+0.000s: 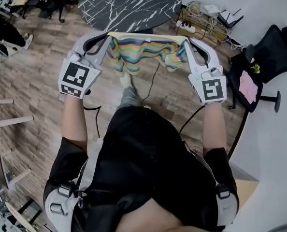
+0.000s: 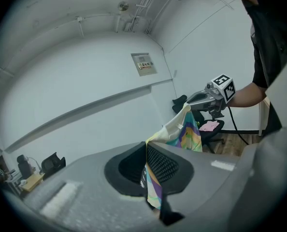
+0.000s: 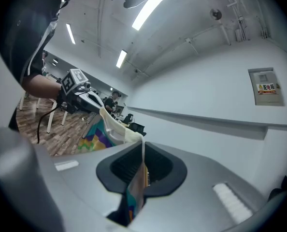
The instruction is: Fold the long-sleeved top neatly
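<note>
The left gripper (image 1: 107, 38) and right gripper (image 1: 186, 41), fingers (image 2: 165, 164) clenched on the striped top (image 1: 143, 50), hold it stretched between them.

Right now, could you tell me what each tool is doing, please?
Left tool: shut on the colourful top.
Right tool: shut on the colourful top.

The long-sleeved top (image 1: 146, 50) has wavy yellow, green, teal and purple stripes, cream-edged; the round desk (image 1: 129, 4) is black, veined white.

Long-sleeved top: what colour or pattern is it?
The top has multicoloured wavy stripes, cream edge; head view shows best.
</note>
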The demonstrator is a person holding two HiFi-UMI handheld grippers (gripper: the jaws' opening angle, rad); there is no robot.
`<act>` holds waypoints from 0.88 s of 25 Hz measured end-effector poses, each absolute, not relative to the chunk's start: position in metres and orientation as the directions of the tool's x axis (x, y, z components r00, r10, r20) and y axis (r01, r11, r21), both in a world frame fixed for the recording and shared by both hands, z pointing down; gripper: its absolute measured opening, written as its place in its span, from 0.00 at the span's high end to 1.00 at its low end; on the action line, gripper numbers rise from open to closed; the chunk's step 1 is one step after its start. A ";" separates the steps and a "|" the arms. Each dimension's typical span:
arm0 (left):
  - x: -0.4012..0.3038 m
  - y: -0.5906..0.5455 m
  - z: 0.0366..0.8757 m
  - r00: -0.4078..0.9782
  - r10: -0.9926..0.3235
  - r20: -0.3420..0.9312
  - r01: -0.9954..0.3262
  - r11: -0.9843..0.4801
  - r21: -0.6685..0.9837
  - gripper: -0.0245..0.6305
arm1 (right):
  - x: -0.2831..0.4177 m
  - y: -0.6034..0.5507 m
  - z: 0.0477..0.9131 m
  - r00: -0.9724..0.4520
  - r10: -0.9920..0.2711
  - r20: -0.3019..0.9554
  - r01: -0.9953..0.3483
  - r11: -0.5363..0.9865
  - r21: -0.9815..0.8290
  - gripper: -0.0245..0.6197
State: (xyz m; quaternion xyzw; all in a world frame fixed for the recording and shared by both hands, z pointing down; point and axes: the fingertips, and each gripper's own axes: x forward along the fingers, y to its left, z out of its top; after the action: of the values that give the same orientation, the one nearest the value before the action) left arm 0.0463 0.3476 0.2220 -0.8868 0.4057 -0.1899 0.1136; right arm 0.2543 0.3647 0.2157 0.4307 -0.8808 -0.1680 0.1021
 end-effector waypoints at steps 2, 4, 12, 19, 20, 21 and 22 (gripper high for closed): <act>0.045 0.338 0.221 0.597 -0.763 0.247 -0.673 -0.644 -0.364 0.94 | 0.252 0.353 0.214 -0.609 -0.793 0.034 -0.724 0.573 0.384 0.93; 0.042 0.328 0.220 0.598 -0.762 0.249 -0.669 -0.646 -0.368 0.94 | 0.249 0.341 0.212 -0.612 -0.790 0.032 -0.719 0.572 0.394 0.93; 0.016 0.278 0.213 0.599 -0.762 0.245 -0.658 -0.643 -0.391 0.94 | 0.223 0.285 0.207 -0.636 -0.771 0.036 -0.687 0.587 0.428 0.93; -0.012 0.216 0.224 0.620 -0.737 0.269 -0.663 -0.676 -0.322 0.94 | 0.198 0.215 0.223 -0.656 -0.748 0.100 -0.652 0.628 0.424 0.93; -0.014 0.205 0.226 0.620 -0.735 0.274 -0.662 -0.678 -0.321 0.94 | 0.196 0.205 0.226 -0.654 -0.749 0.107 -0.653 0.630 0.420 0.93; -0.016 0.195 0.229 0.621 -0.733 0.278 -0.660 -0.680 -0.320 0.94 | 0.194 0.194 0.230 -0.651 -0.750 0.115 -0.653 0.631 0.418 0.93; -0.018 0.185 0.230 0.620 -0.732 0.282 -0.657 -0.681 -0.322 0.94 | 0.192 0.183 0.233 -0.647 -0.752 0.123 -0.654 0.631 0.417 0.93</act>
State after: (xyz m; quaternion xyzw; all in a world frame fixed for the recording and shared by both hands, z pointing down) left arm -0.0182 0.1849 0.2305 -0.8951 0.3880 -0.1983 0.0940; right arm 0.1923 0.1830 0.2325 0.3944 -0.8915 -0.1702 0.1441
